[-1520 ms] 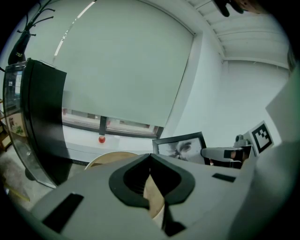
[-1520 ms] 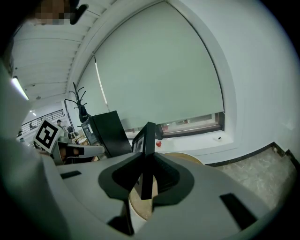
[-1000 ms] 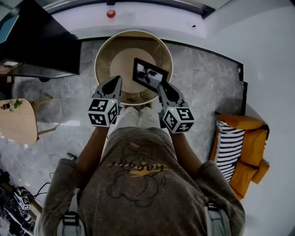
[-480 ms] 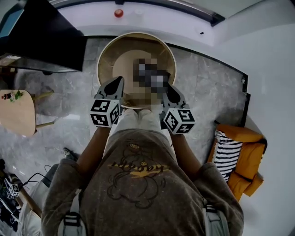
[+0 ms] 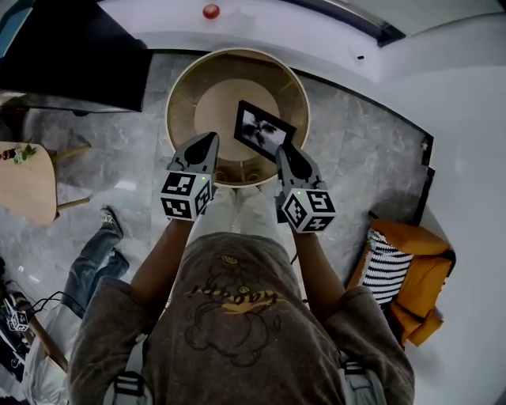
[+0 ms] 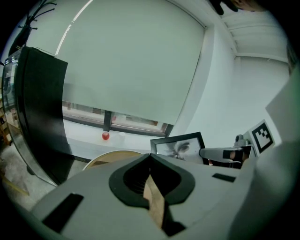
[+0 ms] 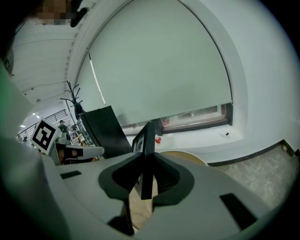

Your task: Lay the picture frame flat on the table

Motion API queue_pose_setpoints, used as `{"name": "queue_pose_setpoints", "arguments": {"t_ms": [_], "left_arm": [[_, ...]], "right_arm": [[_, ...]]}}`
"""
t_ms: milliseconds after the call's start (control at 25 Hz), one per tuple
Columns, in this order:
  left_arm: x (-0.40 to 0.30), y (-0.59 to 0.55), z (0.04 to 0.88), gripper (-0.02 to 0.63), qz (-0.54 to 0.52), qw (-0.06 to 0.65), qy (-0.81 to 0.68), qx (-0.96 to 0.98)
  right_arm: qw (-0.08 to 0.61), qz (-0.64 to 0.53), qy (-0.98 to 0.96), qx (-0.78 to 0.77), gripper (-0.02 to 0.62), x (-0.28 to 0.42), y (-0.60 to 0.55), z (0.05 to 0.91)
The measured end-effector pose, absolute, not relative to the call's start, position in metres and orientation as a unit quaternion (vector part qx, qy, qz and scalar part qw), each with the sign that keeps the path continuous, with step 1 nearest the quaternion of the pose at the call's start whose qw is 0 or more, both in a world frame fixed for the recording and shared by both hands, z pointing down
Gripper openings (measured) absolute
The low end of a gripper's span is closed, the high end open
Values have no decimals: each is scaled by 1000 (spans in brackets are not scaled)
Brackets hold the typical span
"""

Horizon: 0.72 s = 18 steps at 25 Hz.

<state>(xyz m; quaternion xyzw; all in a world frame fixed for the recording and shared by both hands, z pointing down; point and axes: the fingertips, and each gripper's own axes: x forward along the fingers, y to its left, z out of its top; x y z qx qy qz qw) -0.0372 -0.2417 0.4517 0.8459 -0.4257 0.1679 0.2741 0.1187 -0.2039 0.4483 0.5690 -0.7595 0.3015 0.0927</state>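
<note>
Right gripper (image 5: 284,149): pinching the frame (image 5: 262,130) by its near right edge. In the right gripper view the thin black edge of the frame stands straight up between the two jaws.
Left gripper (image 5: 209,138): pressed together, with nothing in it. It hangs over the near side of the counter (image 5: 183,95), to the left of the frame and not touching it.
Frame: black, with a grey picture in it. It is over the right part of the counter. It is not flat; it leans back, so its front shows from above. You cannot tell if its bottom edge touches the counter.
Counter: round, light wood, with a raised rim all the way round. It is right in front of the person.
Cubes: each gripper has a cube with black and white squares, close to the person's hands.
Floor (image 5: 348,150): grey stone, all around the counter.
Ball (image 5: 210,11): small and red, on the white ledge past the counter.
Board (image 5: 71,55): big and black, on the far left, beside the counter.
Blind (image 6: 136,61): pale, pulled most of the way down over the window.
Sofa (image 5: 431,277): orange, off to the right, well apart from the counter.
Cushion (image 5: 386,267): black and white stripes, on the left side of the sofa.
Small table (image 5: 24,186): light wood, at the left edge.
Leg (image 5: 91,257): another person's leg in blue jeans, on the floor at the lower left.
</note>
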Motion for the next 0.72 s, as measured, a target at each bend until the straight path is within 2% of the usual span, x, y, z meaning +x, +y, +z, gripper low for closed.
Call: {"name": "queue_pose_setpoints", "arguments": {"t_ms": [720], "left_arm": [[-22, -237, 530, 18, 176, 272, -446, 834]], "right_arm": [[112, 316, -764, 551, 87, 129, -217, 529]]}}
